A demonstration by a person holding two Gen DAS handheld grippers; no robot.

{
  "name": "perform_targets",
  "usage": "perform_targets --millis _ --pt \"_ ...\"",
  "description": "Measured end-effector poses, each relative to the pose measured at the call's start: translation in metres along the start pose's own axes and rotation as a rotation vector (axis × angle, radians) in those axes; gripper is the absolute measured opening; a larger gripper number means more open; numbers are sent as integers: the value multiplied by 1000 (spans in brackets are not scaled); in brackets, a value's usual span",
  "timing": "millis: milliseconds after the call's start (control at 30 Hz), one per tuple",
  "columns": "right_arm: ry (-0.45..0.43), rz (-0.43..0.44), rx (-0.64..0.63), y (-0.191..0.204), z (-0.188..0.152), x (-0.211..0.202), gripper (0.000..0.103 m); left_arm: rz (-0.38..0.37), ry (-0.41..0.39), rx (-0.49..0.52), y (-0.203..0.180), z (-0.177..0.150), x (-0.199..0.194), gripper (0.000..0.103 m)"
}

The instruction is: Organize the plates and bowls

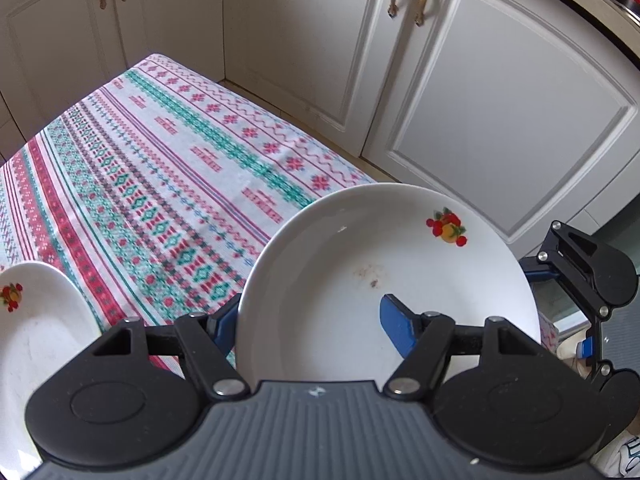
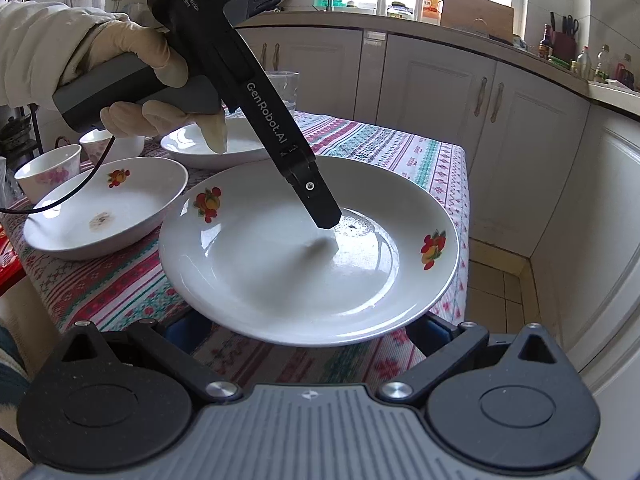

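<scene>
My left gripper [image 1: 312,330] clamps the rim of a white plate [image 1: 384,276] with fruit motifs and a brown stain, raised over the tablecloth [image 1: 160,168]. My right gripper's [image 2: 304,330] jaws straddle its near edge; grip cannot be confirmed.

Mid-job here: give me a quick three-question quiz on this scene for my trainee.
1. True or false: the left gripper has one finger on each side of the plate rim.
2. How many fruit prints show on that plate in the right wrist view? A one, B two, C four.
3. Short answer: what patterned thing lies under the plate?

Key: 1 true. 2 B. 3 the tablecloth.
</scene>
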State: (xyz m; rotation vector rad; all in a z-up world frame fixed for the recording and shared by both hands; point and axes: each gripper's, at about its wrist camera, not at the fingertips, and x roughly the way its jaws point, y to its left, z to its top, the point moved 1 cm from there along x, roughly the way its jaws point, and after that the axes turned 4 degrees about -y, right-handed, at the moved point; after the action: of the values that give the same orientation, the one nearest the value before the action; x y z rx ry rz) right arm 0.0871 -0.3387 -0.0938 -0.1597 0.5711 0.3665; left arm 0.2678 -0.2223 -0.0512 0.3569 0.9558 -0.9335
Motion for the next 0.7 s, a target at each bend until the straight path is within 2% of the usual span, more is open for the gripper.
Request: perform_targets --millis 700 --pt "59 -7 22 -28 19 49 103 15 -18 -30 40 24 35 71"
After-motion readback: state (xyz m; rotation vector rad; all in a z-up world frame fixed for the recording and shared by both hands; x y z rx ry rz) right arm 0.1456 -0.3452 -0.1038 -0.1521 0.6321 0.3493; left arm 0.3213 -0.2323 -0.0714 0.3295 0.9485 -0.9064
